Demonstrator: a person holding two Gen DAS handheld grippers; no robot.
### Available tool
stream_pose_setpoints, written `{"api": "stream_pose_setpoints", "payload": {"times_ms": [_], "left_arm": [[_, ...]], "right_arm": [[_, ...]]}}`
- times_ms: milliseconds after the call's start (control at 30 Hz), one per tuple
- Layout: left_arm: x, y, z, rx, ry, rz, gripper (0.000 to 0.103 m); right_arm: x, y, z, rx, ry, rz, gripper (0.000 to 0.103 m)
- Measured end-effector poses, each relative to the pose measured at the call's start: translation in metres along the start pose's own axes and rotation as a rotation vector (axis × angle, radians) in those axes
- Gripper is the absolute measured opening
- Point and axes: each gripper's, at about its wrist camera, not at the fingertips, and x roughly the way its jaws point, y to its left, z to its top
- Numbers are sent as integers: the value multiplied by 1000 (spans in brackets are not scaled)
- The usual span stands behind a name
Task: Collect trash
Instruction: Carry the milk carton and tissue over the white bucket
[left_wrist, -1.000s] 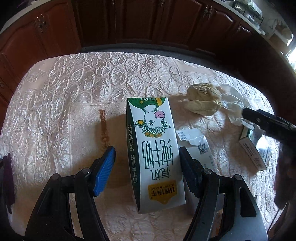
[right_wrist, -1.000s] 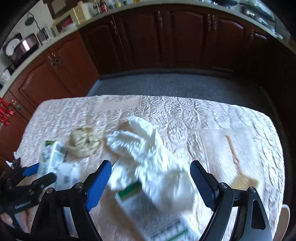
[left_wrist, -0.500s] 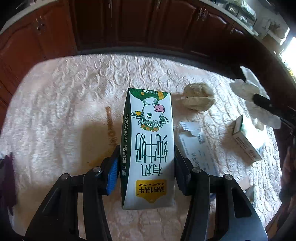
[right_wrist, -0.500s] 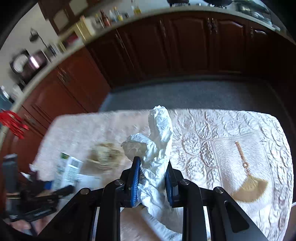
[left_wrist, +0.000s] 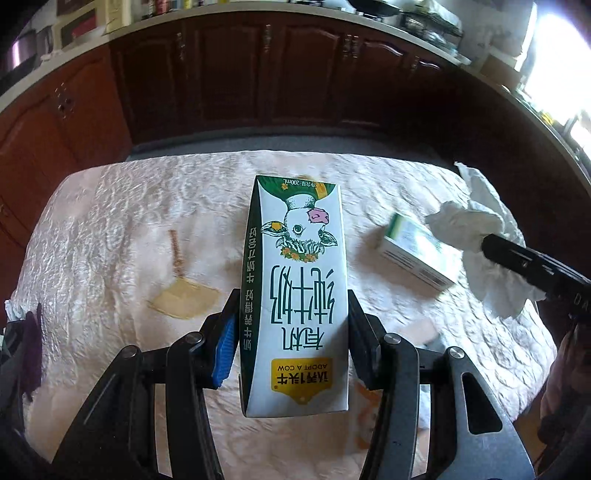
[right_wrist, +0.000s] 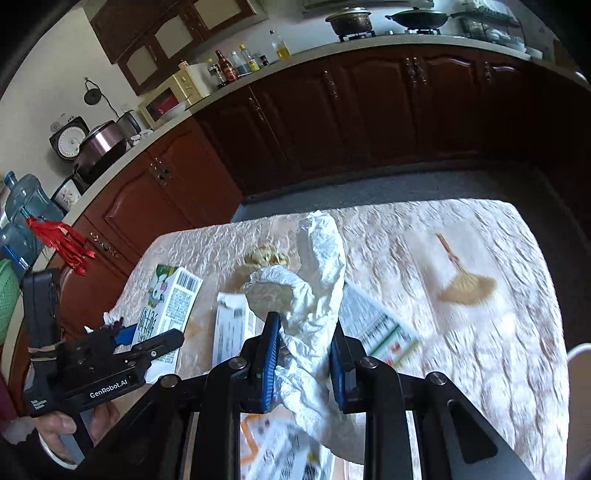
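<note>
1. The left gripper (left_wrist: 291, 332) has its jaws closed on the milk carton (left_wrist: 295, 295), one pad on each long side near the bottom end. The carton's printed face is toward the camera and upside down. Gripping across the narrow width is a sound choice, since the flat sides give the pads full contact.

2. The right gripper (right_wrist: 304, 354) has its jaws clamped on the crumpled white tissue (right_wrist: 314, 295). The tissue is bunched between the pads, with a loose tail standing above them and more hanging below. A tight pinch appears necessary because the material is soft and would slip from a looser hold.

3. Both items appear clear of the counter (left_wrist: 110, 221), which carries a cream embossed cloth. Each hand holds one piece, so two items can go to disposal together.

4. Remaining on the counter: a second small carton (left_wrist: 413, 254) lying on its side, a torn paper label (right_wrist: 232, 325), a flat printed package (right_wrist: 376, 328) and a brownish crumpled wad (right_wrist: 264, 254).

5. A fan motif (right_wrist: 465, 284) on the cloth appears to be decoration, not trash.

6. No bin is identifiable with certainty. Collection is judged partly done.
</note>
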Motion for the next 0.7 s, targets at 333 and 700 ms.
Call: {"api": "stream_pose_setpoints", "payload": {"times_ms": [333,700], "left_arm": [[-24,-55,-14,98,-42,-10,50],[-33,-111,-20,184,-59,-53,50]], "right_arm": [[-50,-11,-39,55,-40,-16,23],[-100,-34,-70,107,-82,-55,23]]}}
